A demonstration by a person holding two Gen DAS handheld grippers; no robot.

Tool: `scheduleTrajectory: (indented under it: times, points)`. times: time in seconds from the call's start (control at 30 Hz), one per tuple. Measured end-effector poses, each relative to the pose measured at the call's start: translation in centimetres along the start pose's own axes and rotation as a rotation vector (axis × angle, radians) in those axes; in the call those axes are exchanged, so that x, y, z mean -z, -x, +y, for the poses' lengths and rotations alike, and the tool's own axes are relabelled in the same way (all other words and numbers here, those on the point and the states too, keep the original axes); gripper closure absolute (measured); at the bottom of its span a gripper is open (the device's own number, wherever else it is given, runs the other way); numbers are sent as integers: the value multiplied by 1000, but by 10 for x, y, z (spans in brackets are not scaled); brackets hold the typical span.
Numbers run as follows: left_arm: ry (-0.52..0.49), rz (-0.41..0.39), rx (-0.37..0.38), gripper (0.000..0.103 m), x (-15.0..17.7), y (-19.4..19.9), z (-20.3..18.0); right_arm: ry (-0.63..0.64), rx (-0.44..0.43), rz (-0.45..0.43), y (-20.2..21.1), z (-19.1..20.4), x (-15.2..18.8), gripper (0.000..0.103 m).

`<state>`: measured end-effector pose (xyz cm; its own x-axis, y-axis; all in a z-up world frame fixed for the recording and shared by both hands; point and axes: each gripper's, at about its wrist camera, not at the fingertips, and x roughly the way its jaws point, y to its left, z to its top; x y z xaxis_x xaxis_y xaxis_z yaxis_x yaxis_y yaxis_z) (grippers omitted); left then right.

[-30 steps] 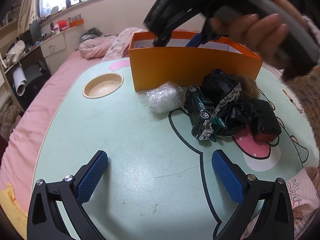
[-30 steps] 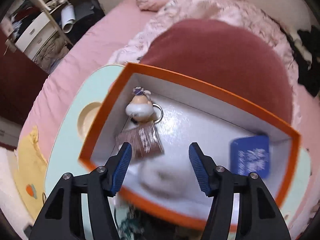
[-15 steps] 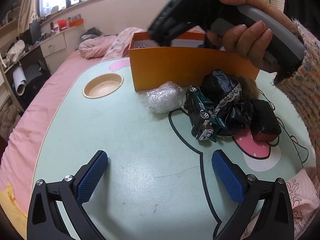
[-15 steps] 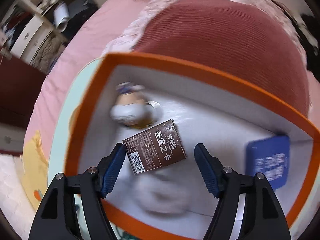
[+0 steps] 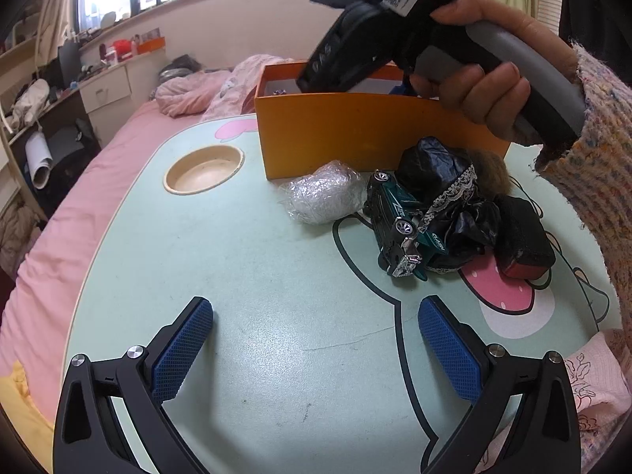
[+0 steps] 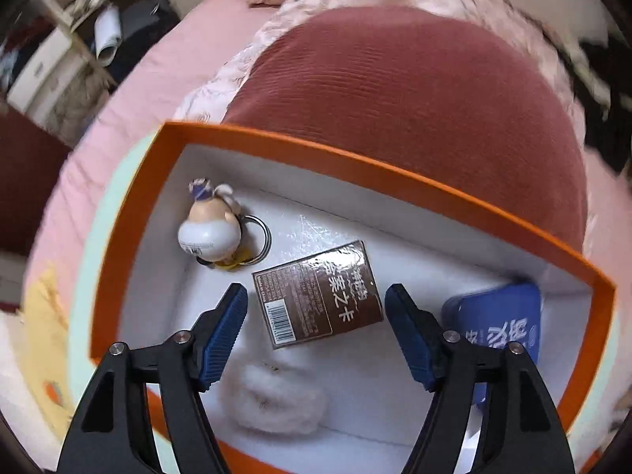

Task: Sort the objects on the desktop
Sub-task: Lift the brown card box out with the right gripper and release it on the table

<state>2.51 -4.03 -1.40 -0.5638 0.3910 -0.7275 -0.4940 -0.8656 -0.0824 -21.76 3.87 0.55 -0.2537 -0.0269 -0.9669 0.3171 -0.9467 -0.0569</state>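
My right gripper (image 6: 316, 291) points down into the orange box (image 6: 355, 166). It is open, and its pads stand clear of the brown card pack (image 6: 328, 276) lying flat on the white box floor between them. Also in the box are a small figure keychain (image 6: 209, 233), a blue packet (image 6: 501, 316) and a white fluffy item (image 6: 272, 399). My left gripper (image 5: 315, 308) hovers open over bare table with nothing between its fingers. Beyond it lie a green toy car (image 5: 395, 221), a clear plastic bundle (image 5: 324, 197), a black lace-trimmed bag (image 5: 446, 181) and a black-and-red item (image 5: 521, 241).
The mint green table (image 5: 237, 276) has a round cup recess (image 5: 203, 170) at its far left. A person's hand (image 5: 482, 91) holds the right gripper above the orange box (image 5: 347, 134). Behind the box is a dark red cushion (image 6: 414, 110), and pink bedding surrounds the table.
The right jaws have widened and the brown card pack has dropped from between them onto the box floor. The left gripper has not moved.
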Motion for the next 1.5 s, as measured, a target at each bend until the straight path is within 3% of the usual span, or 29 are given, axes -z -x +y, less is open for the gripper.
scheduleTrajectory:
  times: [0.03,0.13,0.23,0.33,0.43,0.63,0.73,0.87,0.97,1.1,1.17,1.23,1.5]
  points:
    - [0,0,0,0,0,0,0,21,36,-2,1,3,1,45]
    - [0,0,0,0,0,0,0,23,48,-27,11,-1,8,45]
    - [-1,0,0,0,0,0,0,11,41,-138,47,-7,21,45]
    - [-1,0,0,0,0,0,0,5,29,-235,90,-14,48,45]
    - [-1,1,0,0,0,0,1,1,19,-264,118,-18,86,45]
    - [-2,1,1,0,-2,0,1,-15,8,-195,94,-27,141,45]
    - [-3,1,1,0,-1,0,1,-76,68,-184,80,-49,164,45]
    - [-3,1,0,0,-2,0,1,-126,151,-172,66,-66,178,45]
    - [-3,1,1,0,-2,0,2,-89,130,-158,58,-55,178,44]
    - [-3,1,1,0,-2,0,1,-69,104,-246,69,-42,175,43]
    - [-4,1,1,0,-2,0,1,-81,120,-306,81,-38,180,28]
    - [-4,1,1,0,-2,0,1,-91,140,-354,90,-37,191,24]
    - [-5,1,2,0,-2,0,1,-113,94,-394,75,-23,255,24]
